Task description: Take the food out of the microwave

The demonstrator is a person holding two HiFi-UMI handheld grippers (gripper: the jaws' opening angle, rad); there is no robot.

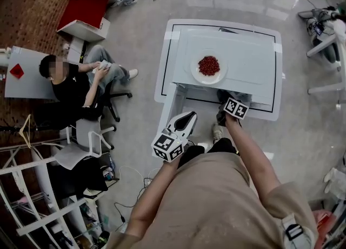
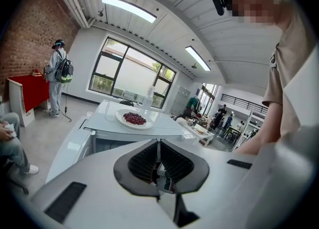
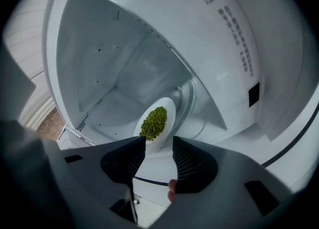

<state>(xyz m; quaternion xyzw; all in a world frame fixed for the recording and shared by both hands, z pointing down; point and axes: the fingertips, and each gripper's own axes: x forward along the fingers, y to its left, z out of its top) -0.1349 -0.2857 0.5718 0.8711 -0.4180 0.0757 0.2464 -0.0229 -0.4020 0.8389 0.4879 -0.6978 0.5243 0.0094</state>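
Note:
In the right gripper view a white plate of green peas point(image 3: 155, 122) lies inside the white microwave's cavity point(image 3: 109, 73). My right gripper point(image 3: 159, 141) is open just in front of it, and the plate's near rim sits in the gap without touching the pads. From the head view, the right gripper point(image 1: 226, 102) points down at the microwave's front. A second plate, of red beans point(image 1: 208, 66), rests on the microwave's top point(image 1: 248, 47) and also shows in the left gripper view point(image 2: 133, 118). My left gripper point(image 2: 158, 142) is shut and empty, held back at the front left point(image 1: 186, 120).
A person sits on an office chair point(image 1: 70, 83) to the left, beside a white desk point(image 1: 27, 74) and a red cabinet point(image 1: 84, 4). Cables trail on the floor point(image 1: 130, 180). Another person with a backpack point(image 2: 59, 68) stands by the red cabinet.

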